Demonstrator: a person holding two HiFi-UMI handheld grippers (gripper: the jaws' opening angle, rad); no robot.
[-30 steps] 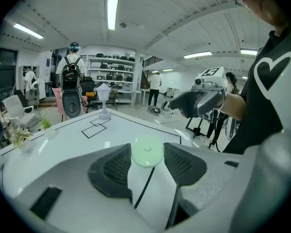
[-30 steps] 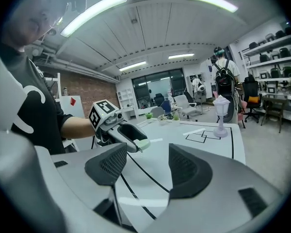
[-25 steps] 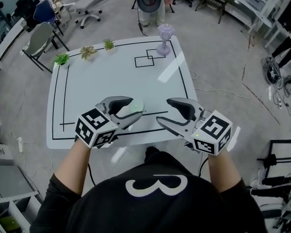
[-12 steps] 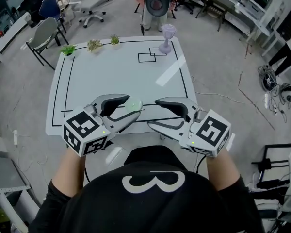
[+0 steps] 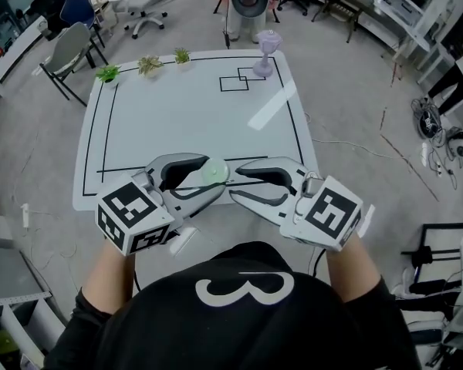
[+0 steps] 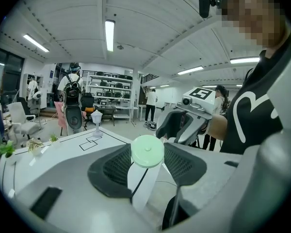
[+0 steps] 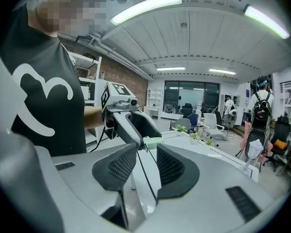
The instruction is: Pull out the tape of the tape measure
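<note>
One flat face upward, thin edge toward right tool (image 5: 233,182): round tape measure (image 5: 214,172), no long axis. Pale green, clamped between left tool (image 5: 216,178) jaws over near tabletop (image 5: 185,122) strip. Right tool: just narrowed, jaws apart, nothing gripped. Versus earlier: tools closer together, nearer the person.

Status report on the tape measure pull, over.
Left gripper clamped on round pale-green tape measure, over white table. Right gripper jaws just closing, tab end at their tips, gap showing. No tape out yet. Nothing blocking.
</note>
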